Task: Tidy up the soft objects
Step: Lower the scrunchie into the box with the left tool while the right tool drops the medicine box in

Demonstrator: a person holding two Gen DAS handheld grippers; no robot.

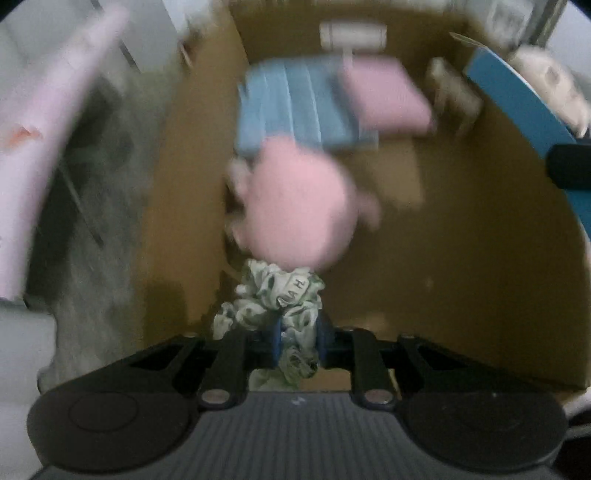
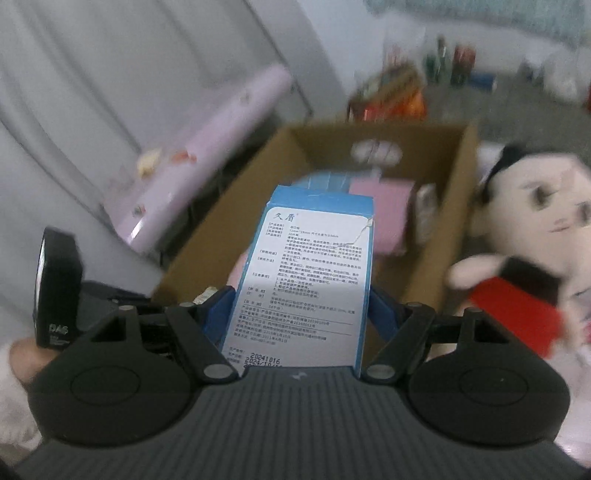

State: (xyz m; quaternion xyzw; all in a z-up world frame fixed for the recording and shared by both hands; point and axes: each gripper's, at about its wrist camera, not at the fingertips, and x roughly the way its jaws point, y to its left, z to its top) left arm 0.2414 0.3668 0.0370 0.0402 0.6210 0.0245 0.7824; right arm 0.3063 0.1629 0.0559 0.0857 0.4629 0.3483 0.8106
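Note:
My left gripper [image 1: 298,338] is shut on the patterned white-green cloth [image 1: 279,299] of a pink plush toy [image 1: 301,205], holding it over the open cardboard box [image 1: 461,266]. Inside the box lie a blue folded item [image 1: 295,107] and a pink folded item [image 1: 384,94]. My right gripper [image 2: 301,314] is shut on a blue-and-white printed carton [image 2: 310,273], held upright at the near edge of the same box [image 2: 456,192]. The carton's blue side also shows in the left wrist view [image 1: 524,110].
A white plush doll with black hair and a red piece [image 2: 535,229] lies right of the box. A pink roll [image 2: 207,162] leans at the left. Bottles and packages [image 2: 417,85] stand on the grey floor behind. A white label [image 1: 352,33] is on the box's far wall.

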